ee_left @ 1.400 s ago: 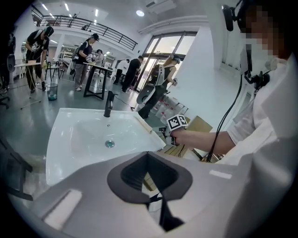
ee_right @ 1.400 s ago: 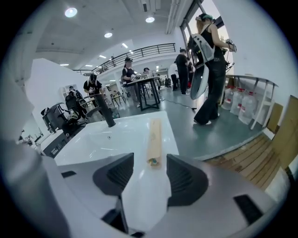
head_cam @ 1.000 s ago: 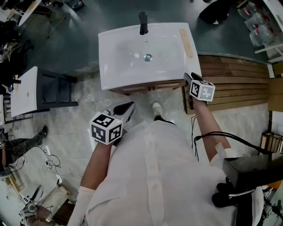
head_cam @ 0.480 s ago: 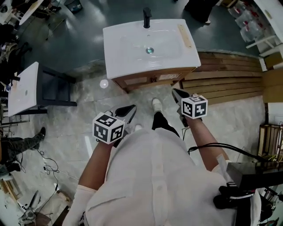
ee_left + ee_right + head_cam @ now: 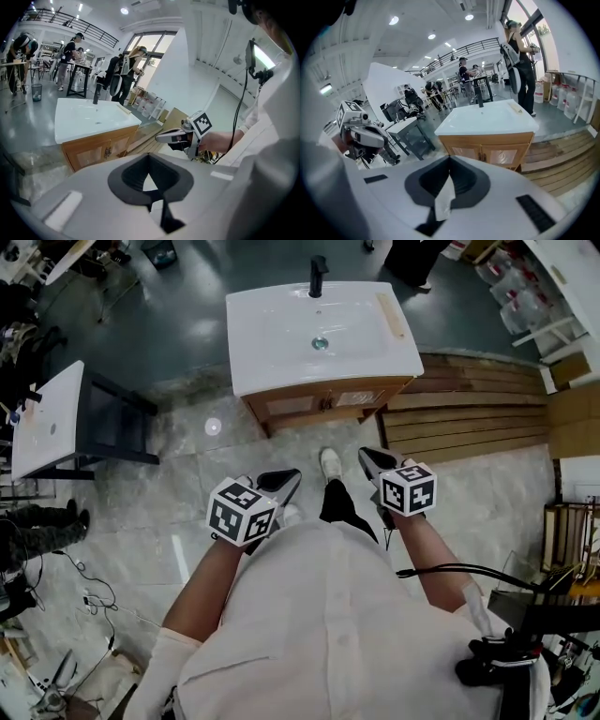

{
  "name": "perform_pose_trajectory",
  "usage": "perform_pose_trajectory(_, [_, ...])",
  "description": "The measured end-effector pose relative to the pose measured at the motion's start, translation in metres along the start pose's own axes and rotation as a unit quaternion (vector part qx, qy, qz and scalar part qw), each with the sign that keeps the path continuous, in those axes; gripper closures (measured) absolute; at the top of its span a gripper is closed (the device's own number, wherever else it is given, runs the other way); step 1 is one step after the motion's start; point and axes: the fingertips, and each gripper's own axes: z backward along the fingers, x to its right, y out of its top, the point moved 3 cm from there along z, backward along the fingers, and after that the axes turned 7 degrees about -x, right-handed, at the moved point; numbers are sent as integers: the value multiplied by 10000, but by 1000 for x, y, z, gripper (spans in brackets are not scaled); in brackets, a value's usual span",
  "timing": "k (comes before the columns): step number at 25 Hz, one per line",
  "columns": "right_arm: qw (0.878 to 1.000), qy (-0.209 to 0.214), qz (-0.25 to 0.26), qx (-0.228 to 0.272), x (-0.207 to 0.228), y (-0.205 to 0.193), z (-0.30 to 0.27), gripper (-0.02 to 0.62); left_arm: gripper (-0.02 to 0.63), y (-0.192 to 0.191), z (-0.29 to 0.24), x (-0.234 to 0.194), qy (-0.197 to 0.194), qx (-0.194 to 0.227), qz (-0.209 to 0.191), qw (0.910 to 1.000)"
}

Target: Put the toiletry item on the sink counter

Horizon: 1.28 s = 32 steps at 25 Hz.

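Note:
The white sink counter (image 5: 272,357) on its wooden cabinet stands ahead, with a black tap (image 5: 319,276) at the back. A slim beige toiletry item (image 5: 391,313) lies along the counter's right rim; it also shows in the left gripper view (image 5: 124,108) and the right gripper view (image 5: 516,108). Both grippers hang in front of the person's body, well short of the cabinet. My left gripper (image 5: 286,479) is shut and empty. My right gripper (image 5: 367,457) is shut with nothing held. Each gripper sees the other: the right gripper (image 5: 164,137) and the left gripper (image 5: 361,133).
A second white-topped stand on a dark frame (image 5: 47,423) is at the left. Wooden decking (image 5: 469,413) lies right of the cabinet. A black cable (image 5: 450,570) trails from the right arm. Several people stand beyond the sink (image 5: 520,56).
My right gripper has drawn back from the counter's right front corner to near the body. The sink now lies farther off. The left gripper has barely shifted.

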Motion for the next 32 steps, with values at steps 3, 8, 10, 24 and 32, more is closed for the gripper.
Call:
perform_pose_trajectory(3, [10000, 11, 82, 24, -13, -2, 2, 591, 600, -6, 6, 4, -5, -2, -44, 10000])
perform_pose_trajectory(8, [9998, 127, 159, -4, -31, -5, -2, 590, 600, -16, 17, 7, 35, 79, 13, 10000])
perform_pose_trajectory(10, [9996, 175, 214, 1, -39, -3, -4, 589, 600, -20, 24, 5, 84, 119, 51, 9999])
perform_pose_trajectory(24, [9980, 364, 508, -5, -57, 2, -11, 591, 600, -20, 33, 1, 188, 205, 110, 9996])
perform_pose_trajectory(32, [9984, 383, 425, 15, -46, 2, -5, 591, 600, -10, 19, 7, 105, 97, 53, 9999])
